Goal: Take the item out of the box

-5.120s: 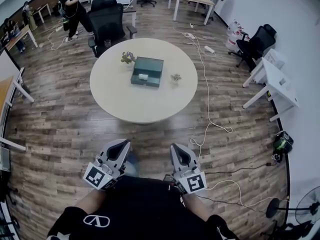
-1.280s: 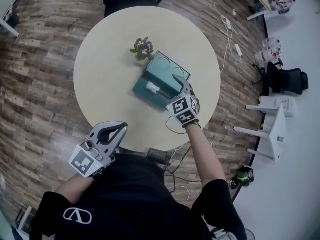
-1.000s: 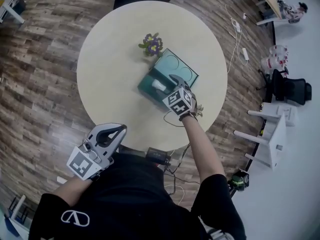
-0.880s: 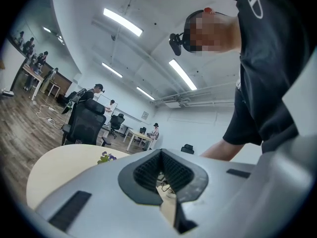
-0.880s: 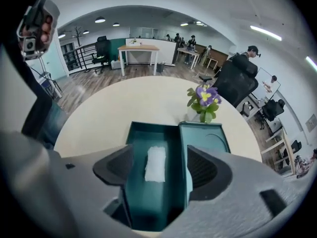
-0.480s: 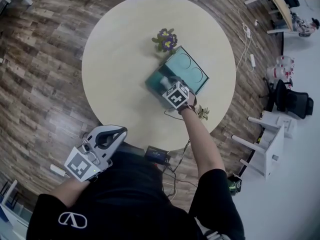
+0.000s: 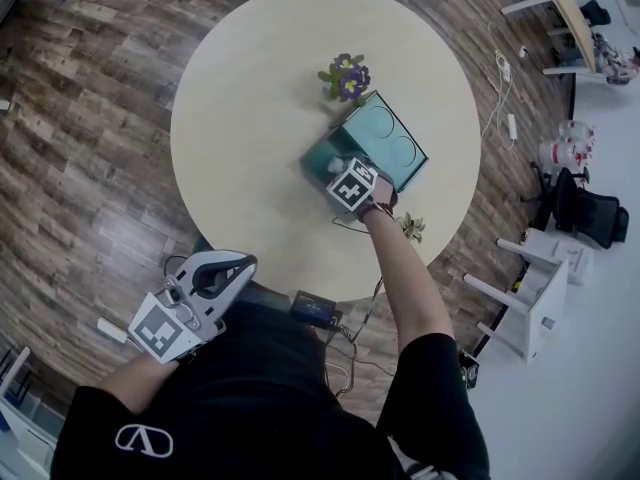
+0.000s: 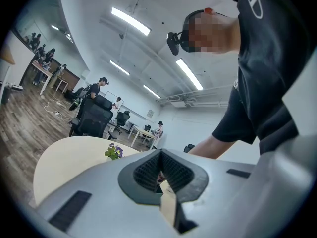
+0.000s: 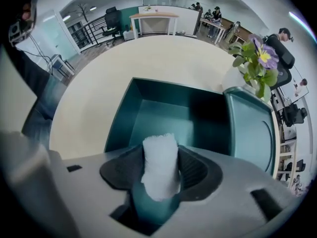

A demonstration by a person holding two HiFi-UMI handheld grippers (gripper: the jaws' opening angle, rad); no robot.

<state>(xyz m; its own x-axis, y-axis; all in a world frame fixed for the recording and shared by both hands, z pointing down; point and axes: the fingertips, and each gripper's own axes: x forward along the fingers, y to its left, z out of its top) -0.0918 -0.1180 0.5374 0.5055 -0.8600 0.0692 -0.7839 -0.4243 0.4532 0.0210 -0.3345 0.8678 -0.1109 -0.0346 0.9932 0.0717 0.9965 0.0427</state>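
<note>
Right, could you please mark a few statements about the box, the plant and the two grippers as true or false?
1. The teal box has its lid shut. False: the box is open, with the lid swung aside.
2. A purple-flowered plant stands on the table beside the box. True.
3. The right gripper has nothing between its jaws. False: a white roll stands between them as they close, inside the box.
4. The left gripper is away from the box, off the table, with its jaws together. True.
</note>
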